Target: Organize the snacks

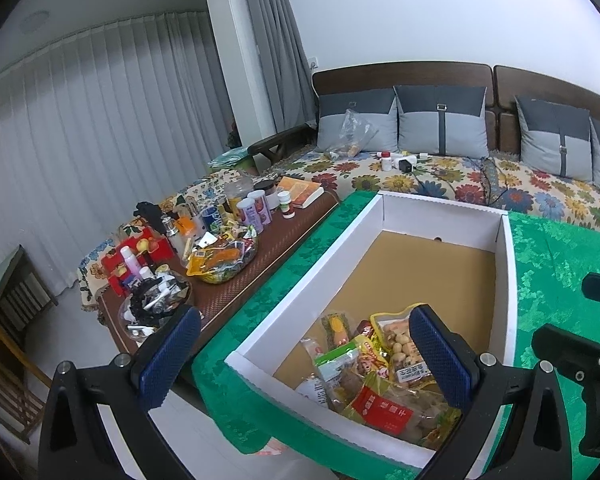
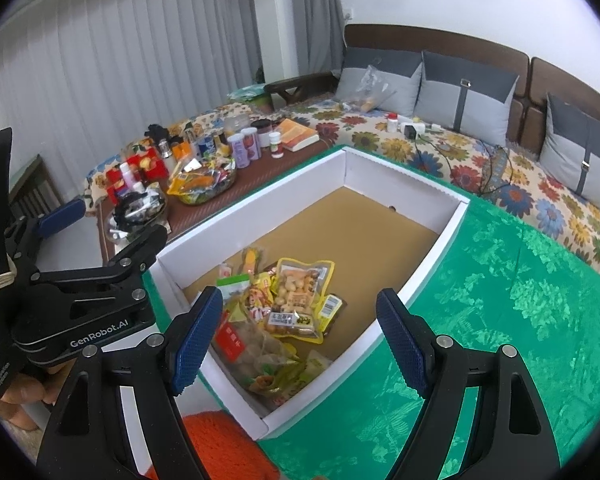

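A white cardboard box with a brown floor stands on a green cloth. Several snack packets lie heaped in its near corner; the topmost is a yellow-edged bag of round nuts. My left gripper hangs open above the box's near left corner, nothing between its blue pads. My right gripper is open over the same heap, also holding nothing. In the right wrist view, the left gripper's black body shows at the left, held by a hand.
A low brown side table left of the box carries a glass bowl of snacks, cans, bottles, a book and a second bowl of oddments. Behind runs a flower-patterned sofa with grey cushions. An orange object lies below the box.
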The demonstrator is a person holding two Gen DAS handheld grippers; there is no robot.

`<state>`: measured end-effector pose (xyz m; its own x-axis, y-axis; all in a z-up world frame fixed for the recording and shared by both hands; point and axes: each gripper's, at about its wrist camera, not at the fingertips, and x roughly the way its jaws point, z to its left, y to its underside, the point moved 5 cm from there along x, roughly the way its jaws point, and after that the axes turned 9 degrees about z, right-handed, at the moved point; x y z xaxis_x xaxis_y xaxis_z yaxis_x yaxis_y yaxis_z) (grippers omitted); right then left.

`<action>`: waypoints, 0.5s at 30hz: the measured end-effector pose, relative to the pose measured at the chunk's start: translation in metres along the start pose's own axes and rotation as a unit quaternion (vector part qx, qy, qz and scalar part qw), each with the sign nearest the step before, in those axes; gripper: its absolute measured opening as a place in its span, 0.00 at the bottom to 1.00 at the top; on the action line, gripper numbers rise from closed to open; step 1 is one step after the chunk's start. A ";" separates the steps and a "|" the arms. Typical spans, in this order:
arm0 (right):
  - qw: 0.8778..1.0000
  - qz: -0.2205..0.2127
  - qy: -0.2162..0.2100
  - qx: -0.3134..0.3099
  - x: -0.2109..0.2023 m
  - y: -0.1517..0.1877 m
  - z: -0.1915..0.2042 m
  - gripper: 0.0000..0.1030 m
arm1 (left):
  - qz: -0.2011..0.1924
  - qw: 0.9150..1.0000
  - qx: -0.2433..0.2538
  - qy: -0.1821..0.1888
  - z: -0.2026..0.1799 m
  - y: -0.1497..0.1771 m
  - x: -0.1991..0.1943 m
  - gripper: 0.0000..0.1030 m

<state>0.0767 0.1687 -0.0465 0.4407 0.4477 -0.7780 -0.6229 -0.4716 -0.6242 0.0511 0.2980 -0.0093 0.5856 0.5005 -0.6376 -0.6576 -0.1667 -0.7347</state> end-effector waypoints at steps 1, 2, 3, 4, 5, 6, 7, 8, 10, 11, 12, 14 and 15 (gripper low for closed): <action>1.000 0.000 0.000 0.000 0.000 0.000 0.000 0.80 | 0.000 1.000 0.000 0.000 0.000 0.001 0.000 1.00; 1.000 0.001 0.001 0.002 0.000 0.000 0.001 0.80 | 0.001 1.000 0.000 0.002 0.000 0.001 0.000 1.00; 1.000 0.002 0.001 0.004 0.000 -0.001 0.001 0.80 | 0.003 1.000 -0.001 0.004 0.000 0.002 0.000 1.00; 1.000 0.003 0.000 0.005 0.000 -0.001 0.001 0.80 | 0.004 1.000 -0.002 0.007 0.000 0.003 0.000 1.00; 1.000 0.004 0.000 0.007 -0.001 -0.001 0.002 0.80 | 0.008 1.000 -0.005 0.010 0.001 0.003 0.001 1.00; 1.000 0.005 0.000 0.008 -0.001 -0.001 0.002 0.80 | 0.012 1.000 -0.007 0.011 0.002 0.004 0.002 1.00; 1.000 0.006 0.000 0.009 0.000 -0.002 0.002 0.80 | 0.016 1.000 -0.010 0.014 0.003 0.004 0.003 1.00; 1.000 0.007 0.000 0.010 0.000 -0.002 0.003 0.80 | 0.018 1.000 -0.013 0.019 0.004 0.004 0.004 1.00; 1.000 0.007 0.001 0.009 0.001 -0.003 0.004 0.80 | 0.020 0.999 -0.016 0.021 0.006 0.003 0.005 1.00; 1.000 0.007 0.001 0.009 0.001 -0.003 0.003 0.80 | 0.020 0.999 -0.017 0.022 0.007 0.003 0.005 1.00; 1.000 0.007 0.001 0.007 0.001 -0.004 0.004 0.80 | 0.021 0.999 -0.018 0.024 0.007 0.003 0.005 1.00; 1.000 0.009 0.002 0.005 0.002 -0.004 0.005 0.80 | 0.023 0.999 -0.020 0.026 0.008 0.003 0.006 1.00; 1.000 0.009 0.002 0.004 0.003 -0.004 0.006 0.80 | 0.025 0.999 -0.021 0.027 0.009 0.003 0.008 1.00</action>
<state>0.0772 0.1764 -0.0460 0.4318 0.4352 -0.7900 -0.6366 -0.4734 -0.6088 0.0498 0.3087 -0.0142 0.5788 0.4441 -0.6839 -0.6659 -0.2266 -0.7108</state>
